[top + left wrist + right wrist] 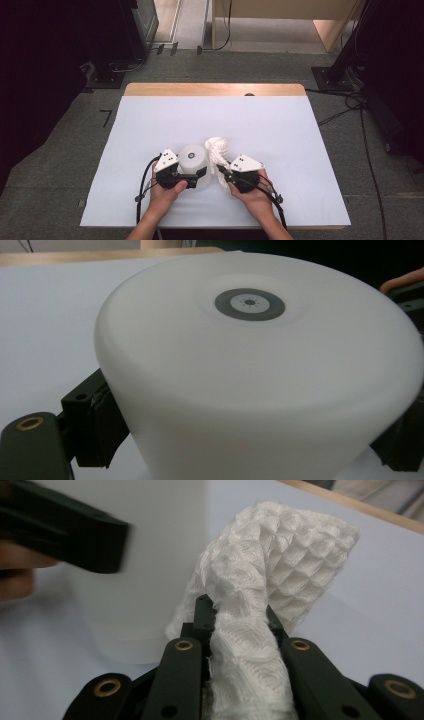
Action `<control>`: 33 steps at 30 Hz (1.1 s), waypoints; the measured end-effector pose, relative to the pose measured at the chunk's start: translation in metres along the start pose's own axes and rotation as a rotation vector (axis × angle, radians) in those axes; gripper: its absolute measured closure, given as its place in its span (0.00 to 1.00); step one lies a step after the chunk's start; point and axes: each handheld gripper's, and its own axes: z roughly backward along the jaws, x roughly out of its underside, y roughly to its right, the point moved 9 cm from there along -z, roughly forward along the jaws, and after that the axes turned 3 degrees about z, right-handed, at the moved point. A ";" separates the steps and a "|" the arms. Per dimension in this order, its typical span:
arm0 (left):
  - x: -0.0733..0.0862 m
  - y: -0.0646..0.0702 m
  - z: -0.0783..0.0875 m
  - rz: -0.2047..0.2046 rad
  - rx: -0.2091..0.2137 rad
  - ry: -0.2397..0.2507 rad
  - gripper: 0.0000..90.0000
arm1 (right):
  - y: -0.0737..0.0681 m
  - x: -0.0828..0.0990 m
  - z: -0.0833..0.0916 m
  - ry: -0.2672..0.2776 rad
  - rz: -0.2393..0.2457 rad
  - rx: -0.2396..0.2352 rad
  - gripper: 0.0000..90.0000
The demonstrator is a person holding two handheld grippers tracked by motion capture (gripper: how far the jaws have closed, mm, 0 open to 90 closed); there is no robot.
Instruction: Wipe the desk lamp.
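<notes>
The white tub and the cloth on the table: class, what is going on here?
A person works at a white-covered table with a gripper in each hand. The left gripper clamps the sides of an upturned white tub, jaws set wide around it. The right gripper is shut on a white waffle-weave cloth, bunched and held up right beside the tub. It looks like wiping the tub.

White container (260,385): smooth, matt, faintly translucent plastic, its flat end bearing a printed grey ring mark (249,304). Cloth (280,565): white woven fabric with a raised waffle texture and frayed threads along its edge. Left claw (192,176) and right claw (235,615): matt black plastic links with brass-coloured metal bushings at the pivots; dark, dull pads. Surface (280,125): covered by a smooth, matt white sheet; bare light wood along the far edge (215,89).
</notes>
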 end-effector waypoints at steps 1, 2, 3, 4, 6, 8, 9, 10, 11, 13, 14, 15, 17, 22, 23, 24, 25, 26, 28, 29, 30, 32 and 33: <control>0.000 -0.001 0.000 0.008 0.002 0.003 0.09 | -0.006 -0.001 0.000 -0.003 0.011 -0.029 0.87; -0.001 -0.002 0.001 0.007 0.003 0.002 0.09 | -0.012 -0.002 0.000 -0.006 0.023 -0.049 0.87; -0.001 -0.003 0.001 0.011 0.003 0.001 0.09 | -0.014 -0.003 0.000 -0.009 0.028 -0.058 0.88; -0.001 -0.004 0.001 0.018 0.004 0.002 0.09 | -0.017 -0.003 0.000 -0.013 0.025 -0.073 0.88; -0.002 -0.007 0.002 0.042 0.011 0.003 0.09 | -0.019 -0.001 0.000 -0.025 0.017 -0.097 0.88; -0.003 -0.010 0.003 0.060 0.013 0.006 0.09 | -0.021 0.005 -0.005 -0.067 0.015 -0.118 0.89; -0.003 -0.010 0.003 0.063 0.012 0.005 0.09 | -0.023 0.008 -0.006 -0.080 0.013 -0.124 0.89; -0.003 -0.010 0.003 0.061 0.009 0.005 0.09 | -0.025 0.010 -0.008 -0.085 0.010 -0.131 0.89; -0.003 -0.010 0.003 0.061 0.005 0.004 0.09 | -0.027 0.011 -0.009 -0.091 0.004 -0.140 0.89; -0.003 -0.012 0.003 0.066 0.000 0.003 0.09 | -0.031 0.010 -0.009 -0.095 -0.007 -0.158 0.89; -0.004 -0.012 0.003 0.078 0.002 0.006 0.09 | -0.034 0.009 -0.008 -0.098 -0.012 -0.172 0.89; -0.004 -0.013 0.004 0.082 0.003 0.007 0.09 | -0.037 0.008 -0.007 -0.099 -0.016 -0.184 0.90; -0.004 -0.014 0.004 0.083 0.004 0.007 0.09 | -0.043 0.007 -0.006 -0.109 -0.017 -0.199 0.90; -0.004 -0.014 0.004 0.074 0.000 0.005 0.10 | -0.046 0.006 -0.007 -0.115 -0.027 -0.226 0.90; -0.003 -0.013 0.004 0.068 0.001 0.004 0.10 | -0.044 0.006 -0.007 -0.117 -0.040 -0.226 0.90; -0.003 -0.013 0.004 0.055 0.002 0.001 0.10 | -0.041 0.007 -0.007 -0.115 -0.048 -0.215 0.90; -0.003 -0.012 0.004 0.047 0.002 0.001 0.10 | -0.037 0.007 -0.008 -0.112 -0.053 -0.200 0.90; -0.003 -0.011 0.003 0.039 0.004 -0.003 0.10 | -0.034 0.008 -0.008 -0.114 -0.071 -0.189 0.90; -0.002 -0.009 0.003 0.010 0.006 -0.010 0.10 | -0.027 0.009 -0.009 -0.099 -0.092 -0.179 0.90; -0.002 -0.008 0.002 -0.001 0.004 -0.011 0.09 | -0.026 0.009 -0.009 -0.094 -0.092 -0.176 0.90; -0.001 -0.006 0.002 -0.017 0.004 -0.015 0.10 | -0.025 0.009 -0.008 -0.088 -0.089 -0.169 0.90; 0.000 -0.002 0.001 -0.055 0.004 -0.024 0.10 | -0.023 0.006 -0.007 -0.063 -0.066 -0.138 0.90; 0.001 0.001 0.000 -0.074 0.005 -0.028 0.10 | -0.021 0.004 -0.006 -0.049 -0.053 -0.123 0.90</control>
